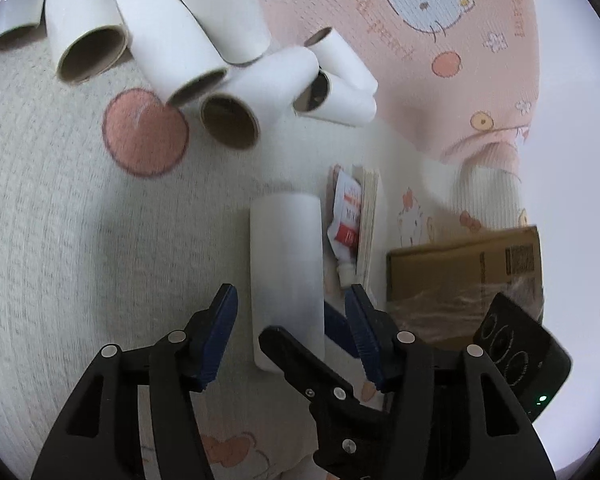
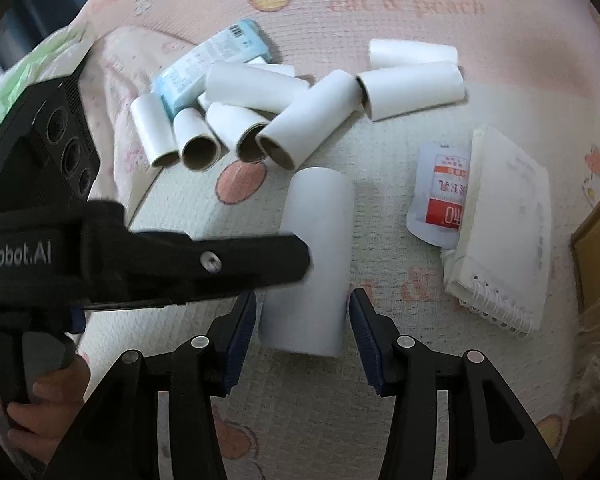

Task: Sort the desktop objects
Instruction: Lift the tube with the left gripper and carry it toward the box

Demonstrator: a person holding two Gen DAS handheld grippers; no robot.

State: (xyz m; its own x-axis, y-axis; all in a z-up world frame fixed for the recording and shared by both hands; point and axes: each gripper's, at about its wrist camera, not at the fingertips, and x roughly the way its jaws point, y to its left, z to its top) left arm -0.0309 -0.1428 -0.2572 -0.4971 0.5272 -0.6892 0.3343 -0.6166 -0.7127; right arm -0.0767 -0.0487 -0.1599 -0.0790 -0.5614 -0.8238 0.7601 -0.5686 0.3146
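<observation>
White paper tube [image 2: 314,256] lying flat alone on patterned cloth, heap of similar white tubes [image 2: 268,120] beyond, red-and-white tube of paste [image 2: 440,200] beside spiral notebook [image 2: 504,232]

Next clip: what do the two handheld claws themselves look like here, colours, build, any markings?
Both are matt black plastic. The left claw and right claw each have two angular fingers with cut-out slots, round silver pivot pins and ribbed dark blue pads. The left unit's side reads "nRobot.AI" in pale letters, beside a black module with three round lenses. A bare hand grips its handle; no sleeve shows.

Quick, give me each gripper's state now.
Left gripper: open, astride the lone white tube, not gripping it.
Right gripper: open, tube between its fingers, pads apart from it.
</observation>
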